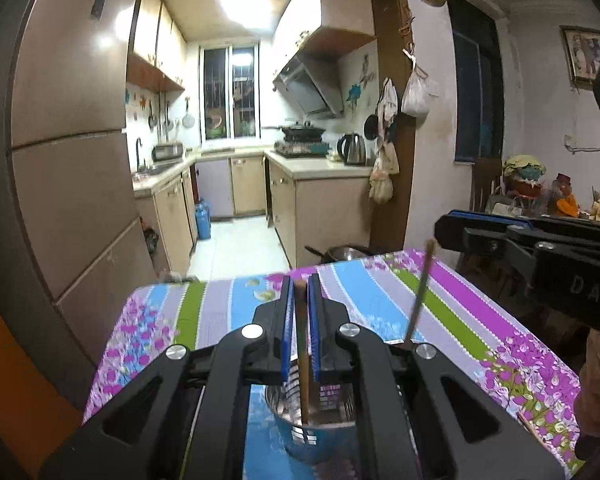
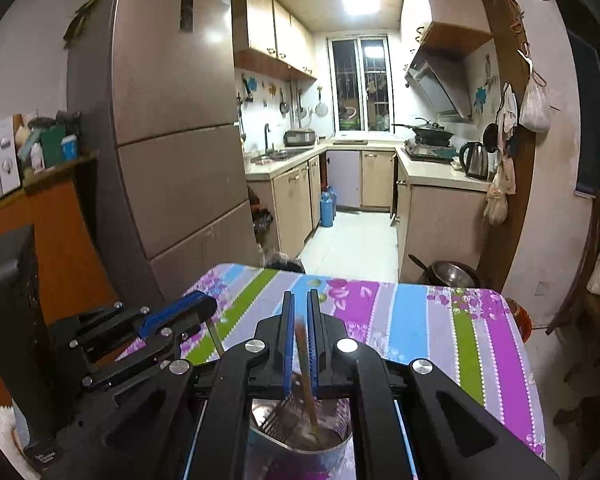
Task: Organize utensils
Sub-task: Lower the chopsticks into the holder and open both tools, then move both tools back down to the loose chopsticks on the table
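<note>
My left gripper [image 1: 300, 292] is shut on a brown chopstick [image 1: 301, 320] that stands upright, its lower end inside a metal utensil cup [image 1: 296, 420] on the table. My right gripper [image 2: 300, 304] is shut on another brown chopstick [image 2: 306, 360], tilted, its lower end inside a metal cup [image 2: 300, 444] below the jaws. In the left wrist view the right gripper [image 1: 452, 228] shows at the right with its chopstick [image 1: 420, 292] hanging down. In the right wrist view the left gripper [image 2: 204, 306] shows at the left.
The table carries a striped floral cloth [image 1: 440, 304], also shown in the right wrist view [image 2: 420, 320]. A fridge [image 2: 172, 120] stands at the left, a kitchen lies beyond. A pan [image 2: 452, 274] sits past the far table edge.
</note>
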`<action>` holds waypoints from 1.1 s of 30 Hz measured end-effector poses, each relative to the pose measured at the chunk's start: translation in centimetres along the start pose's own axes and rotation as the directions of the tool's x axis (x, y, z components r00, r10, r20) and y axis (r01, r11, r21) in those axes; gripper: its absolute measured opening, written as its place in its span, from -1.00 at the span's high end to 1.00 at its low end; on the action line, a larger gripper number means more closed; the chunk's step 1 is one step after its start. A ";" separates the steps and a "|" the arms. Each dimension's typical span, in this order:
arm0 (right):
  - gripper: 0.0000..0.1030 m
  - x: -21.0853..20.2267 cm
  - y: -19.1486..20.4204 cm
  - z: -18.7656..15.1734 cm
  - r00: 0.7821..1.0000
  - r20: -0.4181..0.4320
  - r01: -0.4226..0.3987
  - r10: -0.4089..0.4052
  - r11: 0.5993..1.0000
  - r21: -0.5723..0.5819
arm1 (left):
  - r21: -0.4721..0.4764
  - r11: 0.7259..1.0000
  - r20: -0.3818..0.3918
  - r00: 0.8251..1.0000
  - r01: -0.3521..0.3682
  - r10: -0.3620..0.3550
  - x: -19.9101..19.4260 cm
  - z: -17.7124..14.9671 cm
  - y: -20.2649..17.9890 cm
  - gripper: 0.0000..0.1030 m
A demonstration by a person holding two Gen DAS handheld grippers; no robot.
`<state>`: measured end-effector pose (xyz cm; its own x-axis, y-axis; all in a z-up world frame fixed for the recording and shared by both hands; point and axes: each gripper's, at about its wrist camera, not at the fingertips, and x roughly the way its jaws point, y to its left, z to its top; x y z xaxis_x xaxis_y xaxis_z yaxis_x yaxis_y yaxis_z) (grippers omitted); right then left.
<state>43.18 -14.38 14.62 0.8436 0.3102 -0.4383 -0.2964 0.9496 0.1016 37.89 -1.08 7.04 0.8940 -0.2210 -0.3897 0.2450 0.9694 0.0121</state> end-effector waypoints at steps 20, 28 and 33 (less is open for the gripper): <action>-0.02 -33.5 -4.7 -9.8 0.975 0.219 -0.018 0.025 0.999 -0.032 | -0.049 0.997 0.436 0.897 -0.056 0.072 -28.2 -1.0 2.3 -0.13; -0.17 -40.1 -6.6 -17.8 0.953 0.262 0.143 -0.153 0.988 0.059 | -0.020 0.993 0.396 0.911 -0.115 0.114 -34.0 -6.9 0.4 -0.15; -0.17 -39.5 -5.9 -22.8 0.946 0.204 0.244 -0.251 0.968 0.058 | -0.036 0.982 0.330 0.926 -0.183 0.185 -35.0 -11.5 0.8 -0.15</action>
<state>1.36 -33.29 10.96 0.9639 0.0646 -0.2582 -0.0551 0.9975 0.0438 2.48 8.68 10.08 0.9966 -0.0608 -0.0548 0.0635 0.9967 0.0501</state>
